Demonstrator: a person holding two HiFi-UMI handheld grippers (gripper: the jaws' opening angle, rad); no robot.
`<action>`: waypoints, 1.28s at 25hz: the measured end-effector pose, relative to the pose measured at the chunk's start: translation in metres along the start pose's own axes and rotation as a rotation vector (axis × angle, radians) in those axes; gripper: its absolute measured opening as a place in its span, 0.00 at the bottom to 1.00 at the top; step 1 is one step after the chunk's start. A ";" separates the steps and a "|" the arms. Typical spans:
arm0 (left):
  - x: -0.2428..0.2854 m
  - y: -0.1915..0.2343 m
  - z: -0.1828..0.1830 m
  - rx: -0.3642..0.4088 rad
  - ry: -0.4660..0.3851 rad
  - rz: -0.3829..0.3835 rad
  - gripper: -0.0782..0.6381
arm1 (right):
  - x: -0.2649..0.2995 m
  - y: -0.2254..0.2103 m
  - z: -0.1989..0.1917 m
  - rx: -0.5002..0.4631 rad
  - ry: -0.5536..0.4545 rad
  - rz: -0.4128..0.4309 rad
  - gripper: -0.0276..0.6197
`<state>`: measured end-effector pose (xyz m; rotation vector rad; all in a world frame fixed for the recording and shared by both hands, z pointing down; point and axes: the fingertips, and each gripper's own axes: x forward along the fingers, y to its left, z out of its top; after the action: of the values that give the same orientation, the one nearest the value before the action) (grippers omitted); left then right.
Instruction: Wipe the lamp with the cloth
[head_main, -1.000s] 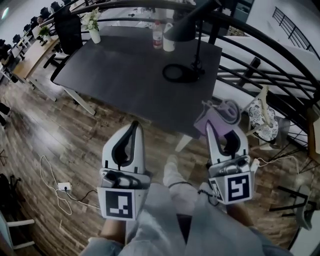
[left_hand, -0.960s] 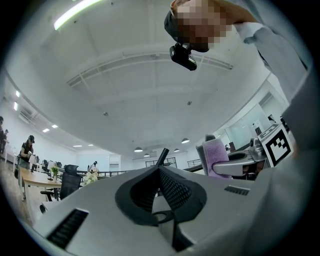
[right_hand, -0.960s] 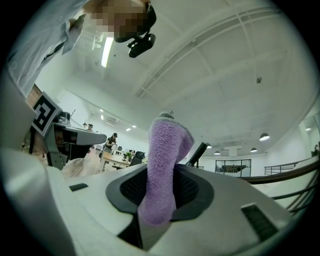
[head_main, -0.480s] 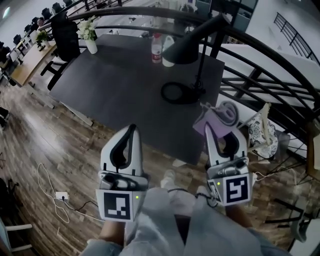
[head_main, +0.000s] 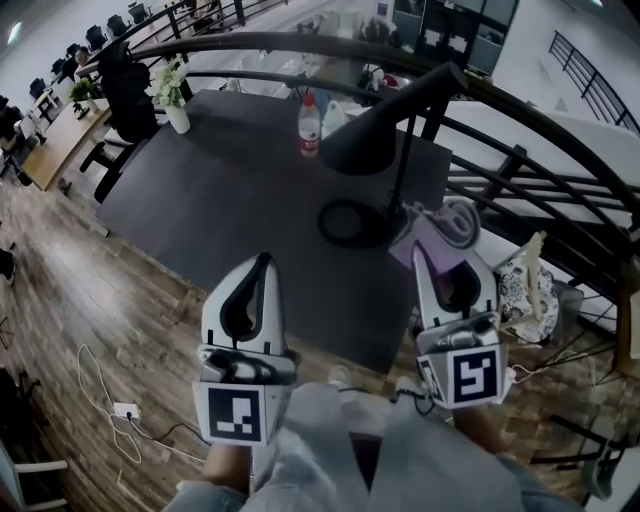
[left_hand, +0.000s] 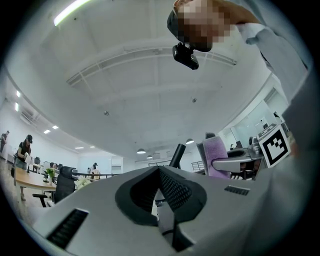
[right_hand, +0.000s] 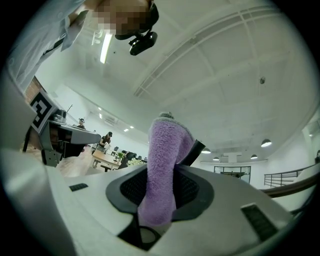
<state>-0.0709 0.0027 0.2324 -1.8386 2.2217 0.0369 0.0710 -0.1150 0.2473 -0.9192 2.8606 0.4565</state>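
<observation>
A black desk lamp stands on the dark table (head_main: 230, 190), with its cone shade (head_main: 375, 140), thin pole (head_main: 403, 180) and ring base (head_main: 355, 222) all visible. My right gripper (head_main: 420, 252) is shut on a purple cloth (head_main: 435, 240), held upright just short of the table's near right corner, below the shade. In the right gripper view the cloth (right_hand: 165, 165) rises from between the jaws, with the lamp's black arm (right_hand: 196, 150) behind it. My left gripper (head_main: 262, 258) is shut with nothing in it, over the table's near edge. The left gripper view shows the same cloth (left_hand: 217, 152).
A water bottle (head_main: 310, 125) and a white jug (head_main: 335, 118) stand at the table's back. A vase of flowers (head_main: 172, 95) is at its far left corner beside a black chair (head_main: 125, 75). A curved black railing (head_main: 520, 100) runs behind. Cables (head_main: 110, 400) lie on the wooden floor.
The table and lamp have drawn nearer, so both grippers now reach over the table's near edge. The right gripper keeps hold of the cloth; the left stays shut.
</observation>
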 end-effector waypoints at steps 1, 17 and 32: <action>0.006 0.000 0.000 0.000 -0.002 -0.001 0.11 | 0.004 -0.005 -0.001 -0.004 -0.002 -0.003 0.23; 0.072 -0.002 -0.005 -0.029 -0.036 -0.072 0.11 | 0.054 -0.075 0.004 -0.095 -0.011 -0.135 0.23; 0.131 0.034 -0.021 -0.078 -0.049 -0.227 0.11 | 0.108 -0.119 0.034 -0.247 0.005 -0.347 0.23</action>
<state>-0.1296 -0.1206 0.2202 -2.0968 1.9925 0.1253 0.0532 -0.2559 0.1645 -1.4243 2.6052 0.7753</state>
